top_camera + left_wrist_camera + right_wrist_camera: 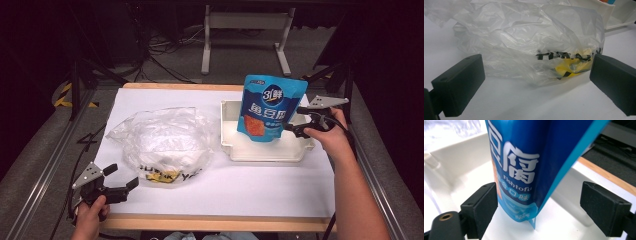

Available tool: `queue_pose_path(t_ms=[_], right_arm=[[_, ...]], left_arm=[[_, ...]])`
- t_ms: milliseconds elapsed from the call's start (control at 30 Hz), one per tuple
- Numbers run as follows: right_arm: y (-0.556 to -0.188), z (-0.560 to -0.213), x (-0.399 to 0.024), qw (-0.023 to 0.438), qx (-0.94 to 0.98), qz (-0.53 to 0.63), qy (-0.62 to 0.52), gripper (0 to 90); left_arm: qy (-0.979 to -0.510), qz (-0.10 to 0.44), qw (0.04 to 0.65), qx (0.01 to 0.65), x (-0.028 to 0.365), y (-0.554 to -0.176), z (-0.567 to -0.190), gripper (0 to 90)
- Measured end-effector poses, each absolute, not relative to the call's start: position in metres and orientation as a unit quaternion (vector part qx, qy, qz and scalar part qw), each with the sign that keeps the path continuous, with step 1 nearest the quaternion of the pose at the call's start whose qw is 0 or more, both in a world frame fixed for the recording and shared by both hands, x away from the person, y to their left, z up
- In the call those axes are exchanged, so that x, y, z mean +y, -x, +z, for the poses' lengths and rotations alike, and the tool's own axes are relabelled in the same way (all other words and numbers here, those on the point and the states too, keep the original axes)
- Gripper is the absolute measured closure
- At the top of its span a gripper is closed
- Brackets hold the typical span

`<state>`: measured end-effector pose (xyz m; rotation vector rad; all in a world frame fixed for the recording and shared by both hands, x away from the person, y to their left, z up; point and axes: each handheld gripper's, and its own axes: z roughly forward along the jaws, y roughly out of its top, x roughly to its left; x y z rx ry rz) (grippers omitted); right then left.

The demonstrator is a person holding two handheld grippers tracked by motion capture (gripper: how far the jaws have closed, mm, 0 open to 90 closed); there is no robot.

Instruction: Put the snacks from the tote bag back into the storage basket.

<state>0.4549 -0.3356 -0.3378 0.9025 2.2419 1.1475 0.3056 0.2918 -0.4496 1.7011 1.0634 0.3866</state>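
A blue "Fishtofu" snack pouch (270,107) stands upright in a white tray (227,145) at the right of the table. My right gripper (294,119) is at the pouch's right edge. In the right gripper view the pouch (524,170) sits between the jaws of that gripper (541,205), close against the left pad with a wide gap to the right pad, so the gripper is open. A crumpled clear plastic bag (165,140) with yellow and black print lies left of the tray. My left gripper (123,176) stands open near the front left corner, facing the bag (524,37), nothing between its jaws.
A white sheet (250,190) covers the table, with a wooden edge at front and back. Beyond the far edge a metal stand (245,30) and cables lie on the grey floor. Dark rails run along both sides of the table.
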Motion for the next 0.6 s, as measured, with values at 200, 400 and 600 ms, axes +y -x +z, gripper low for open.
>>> queue_pose_path(t_ms=[200, 400, 600], right_arm=[[-0.436, -0.321, -0.342, 0.24, 0.803, 0.435, -0.329, 14.6], [-0.412, -0.305, -0.346, 0.252, 0.791, 0.451, -0.328, 13.8], [-0.393, -0.293, -0.344, 0.258, 0.784, 0.463, -0.322, 13.8]], left_arm=[[-0.705, 0.167, 0.524, 0.449, 0.296, -0.304, -0.449, 0.6], [-0.702, 0.17, 0.526, 0.449, 0.298, -0.304, -0.448, 0.6], [-0.702, 0.17, 0.526, 0.45, 0.297, -0.305, -0.448, 0.6]])
